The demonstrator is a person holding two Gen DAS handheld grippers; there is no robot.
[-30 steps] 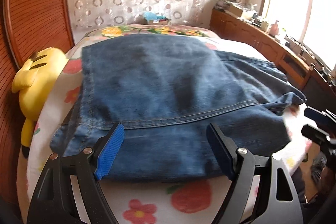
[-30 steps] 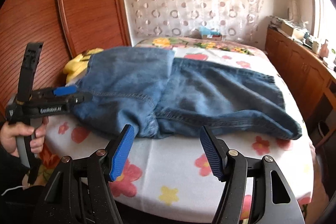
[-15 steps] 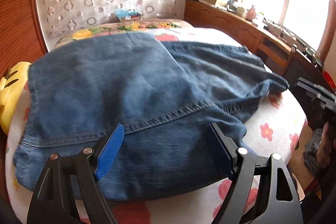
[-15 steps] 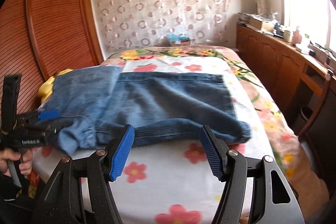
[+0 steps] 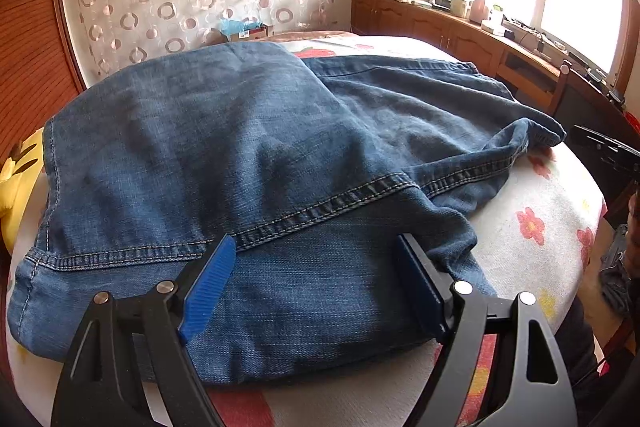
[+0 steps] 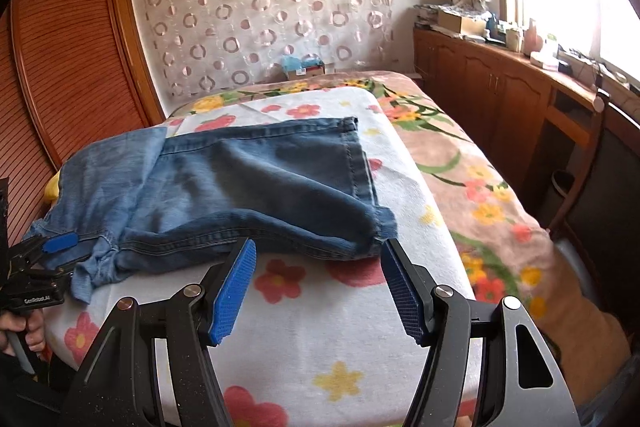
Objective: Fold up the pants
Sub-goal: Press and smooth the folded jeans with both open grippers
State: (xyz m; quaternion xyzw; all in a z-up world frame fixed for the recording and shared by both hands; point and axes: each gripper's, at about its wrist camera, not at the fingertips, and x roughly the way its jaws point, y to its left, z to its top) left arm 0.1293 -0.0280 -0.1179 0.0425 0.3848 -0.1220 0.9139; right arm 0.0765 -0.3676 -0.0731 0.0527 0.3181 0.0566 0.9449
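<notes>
Blue denim pants (image 5: 248, 155) lie on the flowered bed sheet (image 5: 532, 239), partly folded with one layer over another. My left gripper (image 5: 316, 283) is open, its blue pads just above the near edge of the pants. In the right wrist view the pants (image 6: 256, 183) stretch from left to a hem at right. My right gripper (image 6: 320, 287) is open, low over the sheet (image 6: 320, 339), just before the pants' near edge and hem corner. The left gripper (image 6: 48, 255) shows at the far left of that view, by the pants' waist end.
A yellow plush toy (image 5: 16, 187) lies at the bed's left edge by the wooden sliding doors (image 6: 72, 75). A wooden cabinet (image 6: 500, 99) with clutter runs along the right under the window. A patterned curtain (image 6: 264, 11) and a small box (image 6: 304, 67) stand at the far end.
Both grippers have swung rightward and moved closer to the pants. The right gripper now faces the hem end. Both stay open.
</notes>
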